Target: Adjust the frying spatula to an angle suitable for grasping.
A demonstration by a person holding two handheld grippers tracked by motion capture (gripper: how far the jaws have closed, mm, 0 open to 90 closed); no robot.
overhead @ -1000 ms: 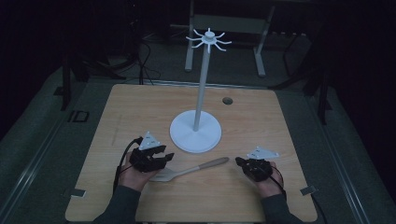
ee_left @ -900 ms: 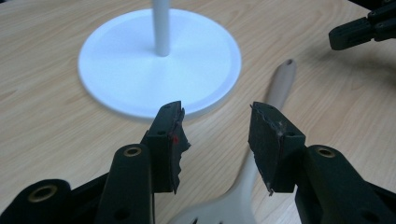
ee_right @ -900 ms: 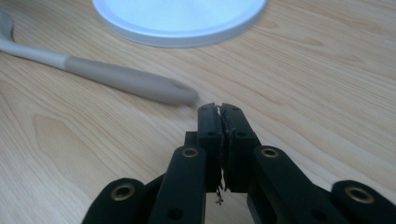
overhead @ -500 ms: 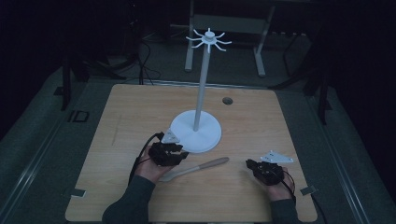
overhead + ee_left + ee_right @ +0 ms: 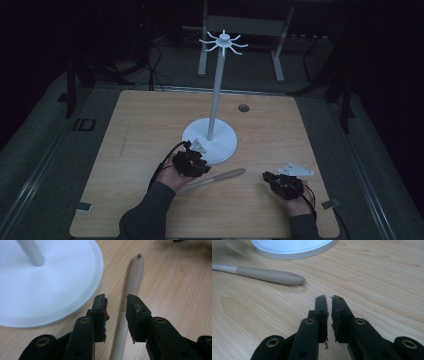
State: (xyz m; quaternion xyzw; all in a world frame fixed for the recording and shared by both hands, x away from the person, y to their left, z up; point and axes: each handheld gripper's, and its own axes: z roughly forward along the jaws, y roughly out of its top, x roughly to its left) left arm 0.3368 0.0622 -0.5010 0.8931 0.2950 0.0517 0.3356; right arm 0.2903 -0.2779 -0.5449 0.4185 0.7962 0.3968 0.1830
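Observation:
A beige utensil (image 5: 227,175) with a long handle lies on the wooden table (image 5: 140,130), just in front of the white stand's round base (image 5: 222,142). My left gripper (image 5: 204,170) hovers over the middle of the handle beside the base. In the left gripper view its jaws (image 5: 116,302) have just been closing and straddle the handle (image 5: 135,272), with a gap still showing on one side. My right gripper (image 5: 269,178) rests low at the front right; its jaws (image 5: 329,298) have just been opening to a narrow slit with nothing between them, pointing past the handle's tip (image 5: 272,276).
The stand's thin pole (image 5: 216,100) rises to a ring of short hooks (image 5: 223,41). A small dark hole (image 5: 243,107) sits near the table's far edge. A metal frame (image 5: 240,25) stands behind the table. Tape marks (image 5: 80,206) lie at the front corners.
My left hand has moved right, from the open table to the utensil beside the stand's base, and its jaws have narrowed. The right hand has shifted slightly toward the front right.

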